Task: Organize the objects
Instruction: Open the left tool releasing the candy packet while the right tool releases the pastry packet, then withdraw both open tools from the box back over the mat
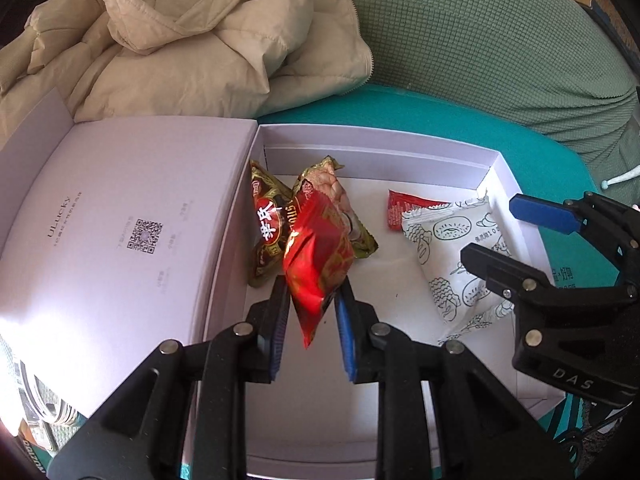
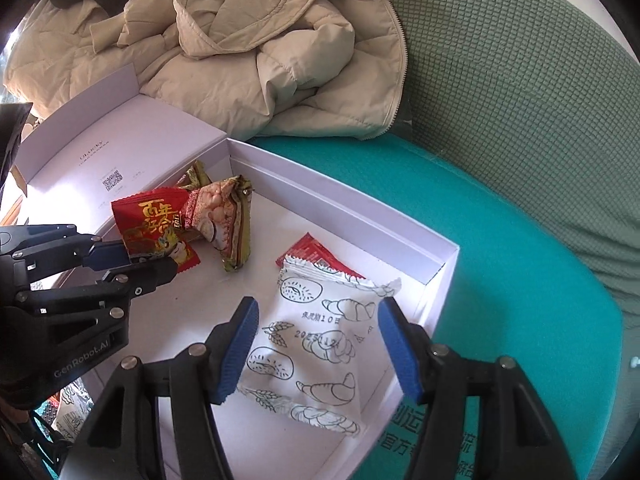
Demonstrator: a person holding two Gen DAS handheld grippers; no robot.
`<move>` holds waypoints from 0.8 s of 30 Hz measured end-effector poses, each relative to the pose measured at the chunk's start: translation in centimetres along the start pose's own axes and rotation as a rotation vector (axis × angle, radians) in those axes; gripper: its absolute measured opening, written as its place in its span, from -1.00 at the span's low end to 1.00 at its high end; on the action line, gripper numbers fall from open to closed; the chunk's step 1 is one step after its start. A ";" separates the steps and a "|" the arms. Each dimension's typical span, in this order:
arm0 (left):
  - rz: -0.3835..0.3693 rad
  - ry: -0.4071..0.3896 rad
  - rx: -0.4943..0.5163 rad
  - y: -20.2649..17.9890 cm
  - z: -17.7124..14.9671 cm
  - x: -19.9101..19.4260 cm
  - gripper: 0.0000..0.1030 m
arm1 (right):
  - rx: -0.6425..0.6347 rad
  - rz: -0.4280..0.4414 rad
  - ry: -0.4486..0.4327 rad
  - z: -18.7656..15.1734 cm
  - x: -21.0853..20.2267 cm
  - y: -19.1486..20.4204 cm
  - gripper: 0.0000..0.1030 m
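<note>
1. The open box point(image 1: 400, 136) lies on a cushion point(image 1: 420, 108), its lid point(image 1: 120, 208) folded out to the left.
2. A jacket point(image 1: 180, 40) is heaped behind the lid.
3. Inside the box, two snack packets point(image 1: 272, 224) lean at the left wall.
4. At the right, a bread packet point(image 2: 316, 344) lies partly on a flat sachet point(image 2: 312, 252).
5. Another packet point(image 1: 316, 264) sits between the left gripper's point(image 1: 312, 308) fingers, in front of the leaning pair.

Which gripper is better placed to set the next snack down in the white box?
Left. The left gripper is shut on the red snack packet and holds it over the white box. The right gripper is open, astride the white pastry packet lying inside already, holding nothing.
</note>
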State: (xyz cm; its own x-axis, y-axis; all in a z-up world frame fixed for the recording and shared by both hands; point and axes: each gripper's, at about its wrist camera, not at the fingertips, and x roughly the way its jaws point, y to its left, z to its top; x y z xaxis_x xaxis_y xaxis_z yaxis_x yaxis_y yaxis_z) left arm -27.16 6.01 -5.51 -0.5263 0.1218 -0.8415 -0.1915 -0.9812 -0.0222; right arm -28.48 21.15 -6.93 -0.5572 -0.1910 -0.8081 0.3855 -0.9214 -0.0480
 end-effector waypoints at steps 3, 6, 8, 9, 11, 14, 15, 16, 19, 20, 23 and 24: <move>0.009 -0.025 -0.010 0.2 0.2 -1.6 -0.48 | 0.005 0.001 -0.016 0.2 -1.4 0.0 0.22; 0.025 -0.056 -0.010 0.2 0.6 -3.5 -0.24 | 0.007 -0.002 -0.037 0.5 -2.9 0.0 0.22; 0.036 -0.086 -0.010 0.1 0.7 -4.8 -0.05 | 0.007 -0.007 -0.057 0.7 -4.1 0.1 0.22; 0.040 -0.102 -0.011 0.1 0.8 -5.5 0.05 | 0.009 -0.007 -0.065 0.8 -4.6 0.1 0.22; 0.045 -0.125 -0.015 0.0 1.0 -6.7 0.09 | 0.012 -0.009 -0.082 1.1 -5.7 0.0 0.22; 0.054 -0.148 -0.013 0.0 1.5 -8.1 0.12 | 0.015 -0.024 -0.104 1.5 -7.3 0.0 0.22; 0.057 -0.158 -0.014 -0.1 1.7 -8.6 0.16 | 0.018 -0.028 -0.113 1.6 -7.9 0.0 0.22; 0.058 -0.168 -0.016 0.0 1.8 -9.1 0.18 | 0.019 -0.029 -0.121 1.7 -8.4 0.1 0.23; 0.060 -0.196 -0.023 0.1 2.0 -10.9 0.24 | 0.025 -0.029 -0.154 1.9 -10.1 0.3 0.31; 0.069 -0.203 -0.022 0.2 2.1 -11.5 0.29 | 0.031 -0.029 -0.166 2.0 -10.6 0.3 0.34; 0.094 -0.236 -0.018 0.3 2.3 -13.0 0.49 | 0.044 -0.042 -0.187 2.2 -12.3 0.4 0.40; 0.099 -0.249 -0.018 0.4 2.3 -13.5 0.56 | 0.044 -0.045 -0.196 2.3 -12.8 0.5 0.43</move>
State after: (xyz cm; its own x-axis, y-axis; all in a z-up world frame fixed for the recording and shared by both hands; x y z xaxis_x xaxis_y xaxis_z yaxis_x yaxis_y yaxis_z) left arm -22.02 4.35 7.10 -0.7298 0.0558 -0.6814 -0.1156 -0.9924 0.0426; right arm -22.89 22.31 4.74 -0.7076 -0.2075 -0.6755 0.3269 -0.9436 -0.0527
